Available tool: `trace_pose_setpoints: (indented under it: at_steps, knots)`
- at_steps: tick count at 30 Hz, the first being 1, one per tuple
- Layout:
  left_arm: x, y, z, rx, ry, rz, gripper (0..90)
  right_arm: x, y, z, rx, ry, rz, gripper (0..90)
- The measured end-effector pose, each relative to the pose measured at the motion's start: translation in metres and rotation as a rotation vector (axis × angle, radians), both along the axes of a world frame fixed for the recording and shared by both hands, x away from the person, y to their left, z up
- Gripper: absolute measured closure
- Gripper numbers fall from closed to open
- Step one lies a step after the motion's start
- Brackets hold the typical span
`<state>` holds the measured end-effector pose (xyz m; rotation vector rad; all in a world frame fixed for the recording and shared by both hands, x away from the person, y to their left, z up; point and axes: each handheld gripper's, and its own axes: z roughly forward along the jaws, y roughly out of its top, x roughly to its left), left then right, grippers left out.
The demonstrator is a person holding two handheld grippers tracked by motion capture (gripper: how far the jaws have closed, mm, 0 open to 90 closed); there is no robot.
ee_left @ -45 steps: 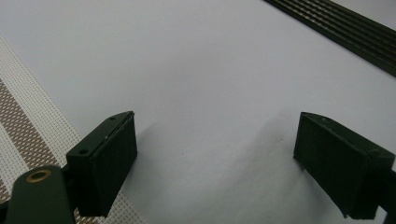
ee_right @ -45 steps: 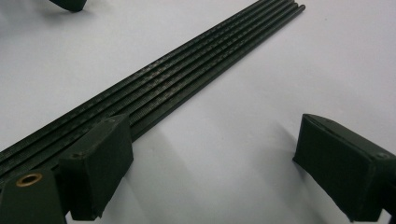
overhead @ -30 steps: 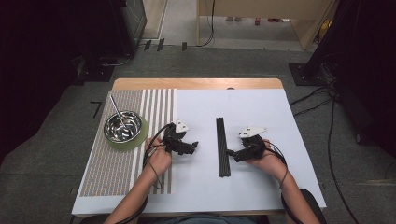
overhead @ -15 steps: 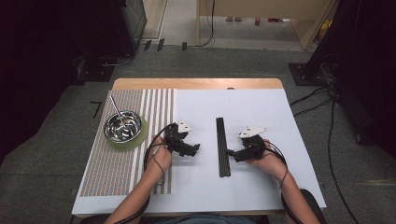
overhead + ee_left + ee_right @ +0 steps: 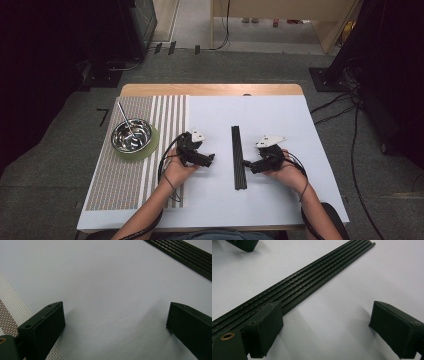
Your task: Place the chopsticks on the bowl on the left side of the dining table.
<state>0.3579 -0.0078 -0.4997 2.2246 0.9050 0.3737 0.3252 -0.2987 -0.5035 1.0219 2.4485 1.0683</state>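
— From above, where's the black ribbed strip [image 5: 239, 157]?

— Mid-counter [image 5: 300, 200], between the left claw [image 5: 211, 158] and right claw [image 5: 245, 163].

— Left claw's view?

— Jaws spread, empty, over bare counter [image 5: 105, 277].

— Right's?

— Spread too, beside the strip [image 5: 312, 280]. Looks stiff, thin, light; I'd pinch its long edges.

The right gripper [image 5: 325, 330] rests with jaws spread wide over the white table [image 5: 352, 290], beside a ribbed black strip [image 5: 307, 282], possibly several rods.
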Motion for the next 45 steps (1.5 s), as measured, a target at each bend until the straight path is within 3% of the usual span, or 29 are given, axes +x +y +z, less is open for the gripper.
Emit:
trace_pose_setpoints:
  at_steps: [10,14,21,22,23,24,25,27,31,38,45]
  knots:
    - [-0.002,-0.003,0.001,0.005,0.004,0.023,2.0,0.000,0.000,0.000,0.000,0.000,0.000,10.9]
    - [-0.006,-0.006,0.008,0.008,-0.040,0.013,2.0,0.000,0.000,0.000,0.000,0.000,0.000,10.9]
    - [-0.006,-0.010,0.015,-0.035,-0.003,-0.003,2.3,0.000,0.000,0.000,0.000,-0.001,0.001,10.9]
    - [-0.006,-0.010,0.015,-0.044,0.002,-0.002,6.4,0.000,0.000,0.000,0.000,0.000,0.001,10.9]
    - [-0.006,-0.010,0.015,-0.041,0.003,0.013,18.8,0.000,0.000,0.000,0.001,0.000,0.001,10.9]
    - [-0.004,-0.010,0.015,-0.051,0.031,0.034,21.3,0.000,0.000,0.000,0.000,-0.001,0.001,10.9]
    - [-0.004,-0.010,0.015,-0.051,0.031,0.034,20.4,0.000,0.000,0.000,0.000,-0.001,0.001,10.9]
    - [-0.004,-0.008,0.015,-0.103,0.064,0.009,20.8,0.000,0.000,0.000,0.000,-0.001,0.001,10.9]
    - [-0.005,-0.012,0.016,-0.068,0.063,0.006,21.0,0.000,0.000,0.000,0.000,0.000,0.001,10.9]
    - [-0.006,-0.014,0.015,-0.103,0.083,-0.015,31.8,0.000,0.000,0.000,0.000,-0.001,0.001,10.9]
    - [-0.011,-0.022,0.015,-0.096,0.078,-0.051,31.5,0.000,0.000,0.000,0.000,-0.001,0.002,10.9]
